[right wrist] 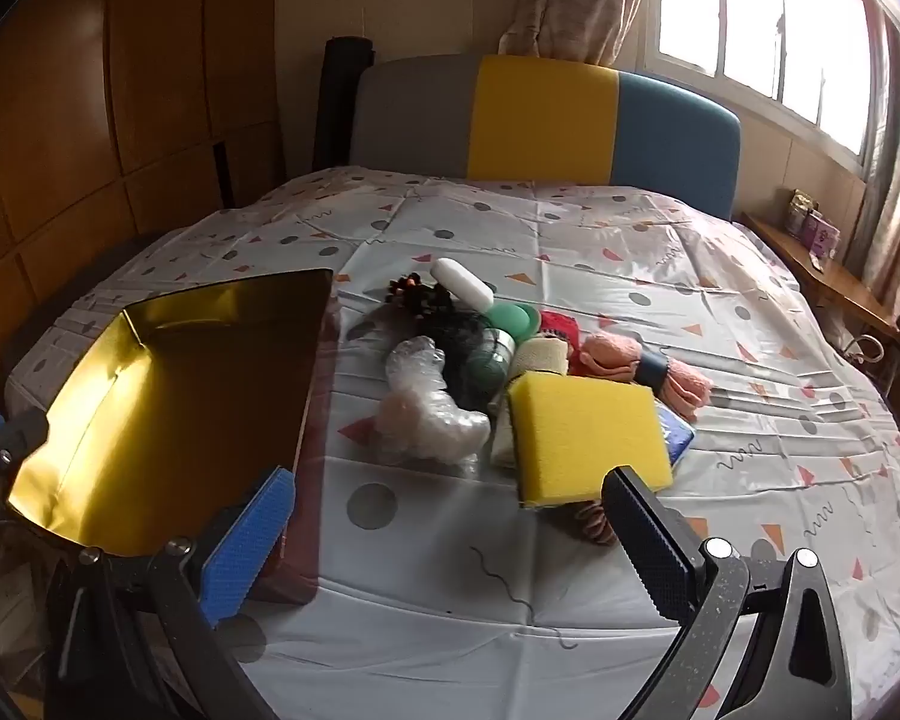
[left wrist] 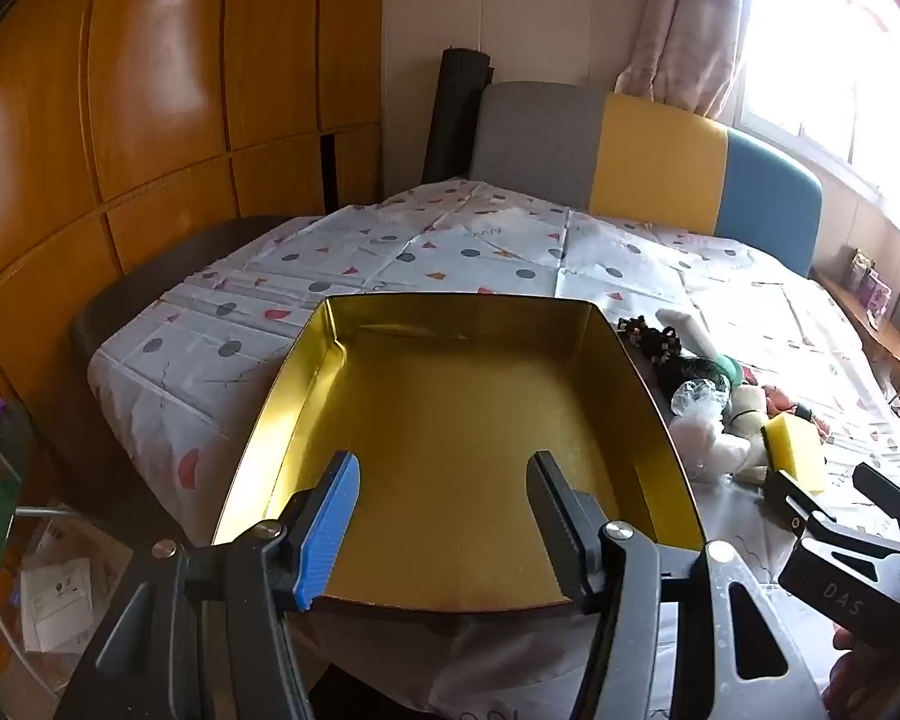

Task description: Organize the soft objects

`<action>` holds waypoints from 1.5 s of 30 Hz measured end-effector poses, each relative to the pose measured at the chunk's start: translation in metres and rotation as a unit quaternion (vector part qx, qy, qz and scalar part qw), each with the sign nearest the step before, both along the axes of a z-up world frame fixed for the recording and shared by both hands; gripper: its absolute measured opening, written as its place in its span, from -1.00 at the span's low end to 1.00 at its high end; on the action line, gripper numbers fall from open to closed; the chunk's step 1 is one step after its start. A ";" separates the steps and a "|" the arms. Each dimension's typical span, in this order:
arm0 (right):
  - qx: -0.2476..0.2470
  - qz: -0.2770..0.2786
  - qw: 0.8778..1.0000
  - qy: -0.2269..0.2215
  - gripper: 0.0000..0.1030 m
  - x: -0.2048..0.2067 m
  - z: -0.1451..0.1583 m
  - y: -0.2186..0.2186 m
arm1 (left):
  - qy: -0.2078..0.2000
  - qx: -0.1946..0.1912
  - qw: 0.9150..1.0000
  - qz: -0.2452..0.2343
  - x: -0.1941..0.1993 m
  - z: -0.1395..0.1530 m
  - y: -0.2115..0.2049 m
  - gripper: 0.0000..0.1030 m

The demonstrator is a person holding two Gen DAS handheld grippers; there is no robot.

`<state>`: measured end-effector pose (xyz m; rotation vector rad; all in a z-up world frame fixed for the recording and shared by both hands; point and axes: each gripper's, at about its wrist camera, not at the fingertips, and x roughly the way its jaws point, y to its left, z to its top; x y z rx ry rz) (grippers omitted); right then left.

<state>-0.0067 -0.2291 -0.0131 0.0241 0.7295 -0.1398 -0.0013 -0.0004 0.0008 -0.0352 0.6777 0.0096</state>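
- Hovering over the near edge of the gold tin (left wrist: 450,420), the left gripper (left wrist: 444,516) stood wide, nothing between its blue and black fingers.
- Right gripper (right wrist: 450,534): likewise spread wide and holding nothing, its fingers low over the patterned cloth (right wrist: 690,276), just short of the yellow sponge (right wrist: 588,438); in the left wrist view its black fingers (left wrist: 834,498) showed at the right edge, beside that same sponge (left wrist: 795,450).
- Gold tin (right wrist: 168,396): shallow, rectangular, shiny inside, with nothing in it; lay on the cloth to the left of the heap of soft things.
- Yellow sponge: thick block, nearest item of the heap, resting partly on other pieces; a blue pad (right wrist: 675,435) showed under its right edge.
- Crumpled clear plastic bag (right wrist: 426,402): lay left of the sponge, between it and the tin.
- Dark netted bundle (right wrist: 474,354): behind the bag, touching it.
- Green round piece (right wrist: 513,318): behind the netted bundle.
- White oblong bar (right wrist: 462,282): farthest back in the heap, tilted, beside a dark beaded hair tie (right wrist: 417,294).
- Pink knitted cloth (right wrist: 618,357): right of the heap's middle, bound by a dark band.
- Striped pink item (right wrist: 594,525): partly hidden under the sponge's near edge; what it was could not be told.
- Bed headboard (right wrist: 540,120): grey, yellow and blue panels, beyond the cloth.
- Window (right wrist: 768,30): bright, at the upper right, with a curtain beside it.
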 end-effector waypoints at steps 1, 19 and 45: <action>0.011 0.001 1.000 -0.006 1.00 -0.001 0.000 -0.001 | -0.004 0.000 1.000 -0.002 -0.001 0.001 0.000 0.14; 0.010 0.016 1.000 -0.010 1.00 0.003 0.006 0.012 | 0.023 -0.009 1.000 0.002 0.007 -0.008 0.003 0.15; 0.017 0.014 1.000 -0.021 1.00 0.003 0.014 0.005 | 0.025 -0.006 1.000 0.001 0.007 -0.009 0.003 0.16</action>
